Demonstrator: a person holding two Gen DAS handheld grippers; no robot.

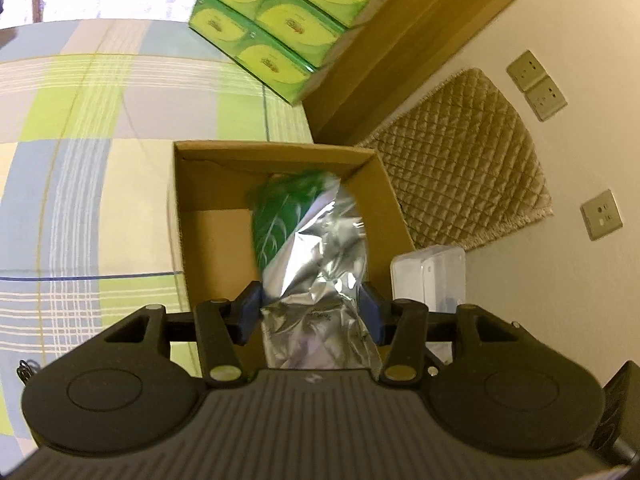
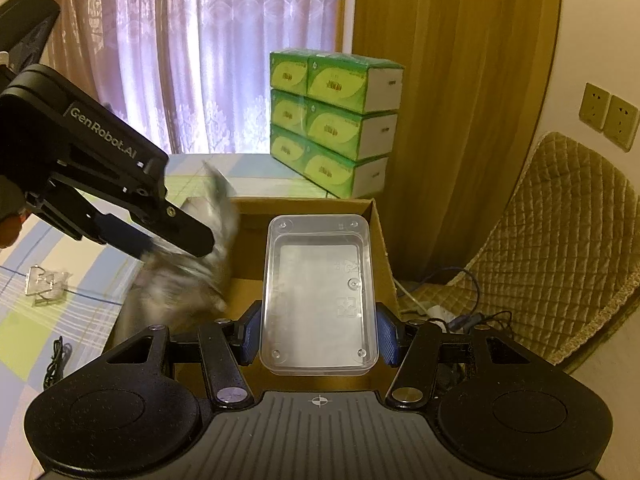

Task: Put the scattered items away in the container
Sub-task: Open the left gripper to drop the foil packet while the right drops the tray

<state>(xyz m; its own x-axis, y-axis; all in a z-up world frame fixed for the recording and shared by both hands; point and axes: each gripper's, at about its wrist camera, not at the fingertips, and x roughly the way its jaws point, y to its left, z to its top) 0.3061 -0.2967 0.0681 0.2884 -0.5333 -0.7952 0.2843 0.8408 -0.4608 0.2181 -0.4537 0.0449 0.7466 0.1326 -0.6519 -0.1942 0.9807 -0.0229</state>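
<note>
My left gripper (image 1: pixel 311 298) is shut on a crumpled silver foil bag (image 1: pixel 320 248) with green print, which hangs down into an open cardboard box (image 1: pixel 208 240). In the right wrist view the left gripper (image 2: pixel 176 236) reaches in from the left and the foil bag (image 2: pixel 180 280) is motion-blurred at the cardboard box's (image 2: pixel 304 201) left wall. My right gripper (image 2: pixel 319 332) is shut on a clear plastic box (image 2: pixel 320 292), held bottom-up above the right half of the cardboard box. The clear plastic box (image 1: pixel 430 276) also shows just right of the cardboard box.
The cardboard box sits on a plaid bedsheet (image 1: pixel 80 140). Stacked green tissue packs (image 2: pixel 336 120) stand behind it. A small clear item (image 2: pixel 44 284) and a black cable (image 2: pixel 56 356) lie on the sheet at left. A quilted chair (image 2: pixel 560 248) and cables are at the right.
</note>
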